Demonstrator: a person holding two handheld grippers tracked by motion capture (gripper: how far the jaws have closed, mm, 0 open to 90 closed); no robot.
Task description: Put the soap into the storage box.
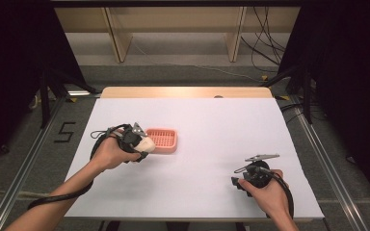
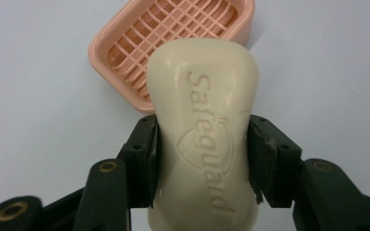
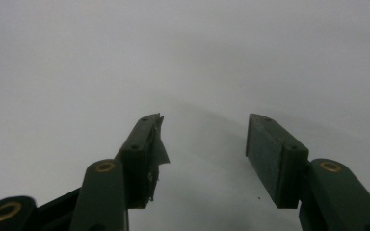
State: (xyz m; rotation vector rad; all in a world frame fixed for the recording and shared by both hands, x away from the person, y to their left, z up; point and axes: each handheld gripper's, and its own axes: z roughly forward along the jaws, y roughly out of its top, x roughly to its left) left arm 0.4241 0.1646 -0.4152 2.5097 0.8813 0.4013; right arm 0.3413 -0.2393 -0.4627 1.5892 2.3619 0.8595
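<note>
— Which way does the soap lie in your tongs?

— The bar of soap (image 2: pixel 203 130) runs lengthwise along my left tongs (image 2: pixel 203 161), its long axis pointing straight out from the jaws toward the pink soap dish (image 2: pixel 101 50). The stamped lettering faces up and reads along that same line.

— And how do the tongs hold it?

— My left tongs are clamped on the soap, one pad pressing each long side, around its lower half. The rounded far end sticks out past the jaws and covers part of the dish's near rim.

— Where is that on the table?

— Left of middle on the white table (image 1: pixel 212 125), soap (image 1: pixel 146 144) just beside the dish (image 1: pixel 163 140).

— Your other hand?

— My right tongs (image 3: pixel 204 144) stand apart, holding nothing, low over bare table near the right front edge.
</note>
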